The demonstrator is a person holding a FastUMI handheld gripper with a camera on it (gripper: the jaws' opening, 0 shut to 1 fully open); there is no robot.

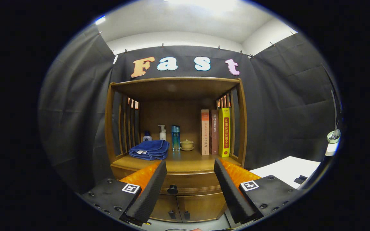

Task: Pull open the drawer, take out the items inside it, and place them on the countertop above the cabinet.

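While the drawer (189,186) sits closed under the countertop (185,162), its knob (172,189) untouched, nothing is done — the gripper (189,179) hangs wide open, empty, short of it.

I could not see the drawer (189,187) contents; front closed. Gripper (189,171) fingers, spread apart, hid both drawer ends. Bottle (147,136) partly behind towel (149,149).

Wooden drawer (189,188) — closed, dark round knob (172,189) — under the countertop (185,164).
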